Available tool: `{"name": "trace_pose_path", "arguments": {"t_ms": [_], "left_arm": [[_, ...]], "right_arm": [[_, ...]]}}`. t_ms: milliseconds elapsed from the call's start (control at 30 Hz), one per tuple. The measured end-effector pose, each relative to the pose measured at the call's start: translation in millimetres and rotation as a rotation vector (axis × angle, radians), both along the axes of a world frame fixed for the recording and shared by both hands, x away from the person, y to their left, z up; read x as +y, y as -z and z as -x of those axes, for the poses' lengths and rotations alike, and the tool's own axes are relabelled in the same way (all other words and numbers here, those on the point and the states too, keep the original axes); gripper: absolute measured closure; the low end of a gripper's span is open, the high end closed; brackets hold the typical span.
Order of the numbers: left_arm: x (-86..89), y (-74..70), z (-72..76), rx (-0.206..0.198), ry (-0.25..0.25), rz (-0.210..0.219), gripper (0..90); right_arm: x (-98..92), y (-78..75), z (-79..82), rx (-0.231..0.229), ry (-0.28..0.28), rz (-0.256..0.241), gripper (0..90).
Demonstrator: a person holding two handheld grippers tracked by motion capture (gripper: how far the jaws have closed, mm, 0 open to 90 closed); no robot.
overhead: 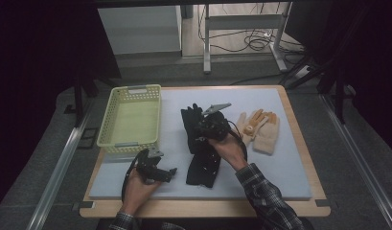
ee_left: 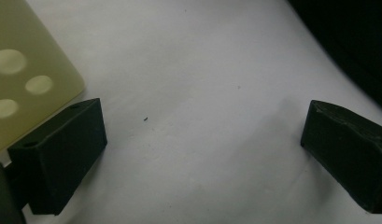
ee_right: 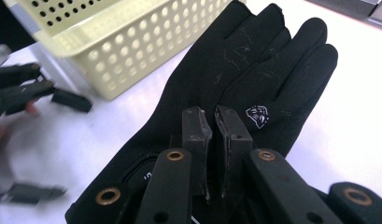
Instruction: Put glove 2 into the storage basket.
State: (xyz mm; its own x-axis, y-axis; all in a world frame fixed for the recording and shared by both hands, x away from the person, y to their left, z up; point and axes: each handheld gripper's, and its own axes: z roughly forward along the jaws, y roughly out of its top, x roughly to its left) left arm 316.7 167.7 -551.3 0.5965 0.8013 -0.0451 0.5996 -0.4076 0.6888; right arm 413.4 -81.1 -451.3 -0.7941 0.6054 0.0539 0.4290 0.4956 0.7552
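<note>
Right tool [ee_right: 215, 122] pinched nearly closed over black stretch-fabric gloves [ee_right: 235, 79] at table centre; whether fabric is caught, cannot tell. Left tool [ee_left: 202, 149] spread wide, idle. Lift straight, then towards ten o'clock, perforated yellow plastic basket [overhead: 131, 120].

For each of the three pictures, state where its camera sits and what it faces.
High view: above the person's side, facing forward and down on the pale padded table mat; both forearms enter below.
Left gripper view: on the left claw, facing the mat, jaws apart.
Right gripper view: on the right claw, facing black fabric gloves.
Shared: the yellow perforated plastic basket.
</note>
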Motion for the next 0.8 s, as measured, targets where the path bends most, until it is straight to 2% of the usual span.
{"name": "trace_pose_path", "arguments": {"t_ms": [300, 333, 367, 467, 500, 600, 700, 800], "left_arm": [[-1.0, 0.4, 0.2, -0.002, -0.01, 0.012, 0.4], [-1.0, 0.4, 0.2, -0.003, -0.01, 0.012, 0.4], [-1.0, 0.4, 0.2, -0.003, -0.01, 0.012, 0.4], [-1.1, 0.5, 0.4, -0.002, -0.012, 0.013, 0.4], [-1.2, 0.5, 0.4, -0.002, -0.011, 0.014, 0.4], [-1.1, 0.6, 0.2, -0.004, -0.011, 0.013, 0.4], [-1.1, 0.5, 0.4, -0.002, -0.012, 0.014, 0.4], [-1.1, 0.6, 0.4, -0.003, -0.012, 0.014, 0.4]], "right_arm": [[-19.1, 8.6, 46.3, 0.024, 0.033, -0.003, 81.7], [-19.1, 8.6, 46.3, 0.024, 0.033, -0.003, 81.7], [-20.8, 11.5, 55.1, 0.014, 0.039, 0.012, 81.6], [-22.9, 14.3, 63.0, -0.001, 0.05, 0.034, 81.6], [-26.0, 17.7, 68.4, 0.004, 0.066, 0.024, 81.6], [-29.2, 21.4, 71.4, 0.011, 0.074, 0.024, 81.5], [-32.8, 35.1, 75.2, 0.04, 0.08, 0.0, 81.2], [-32.1, 40.8, 75.7, 0.042, 0.074, -0.013, 80.2]]}}
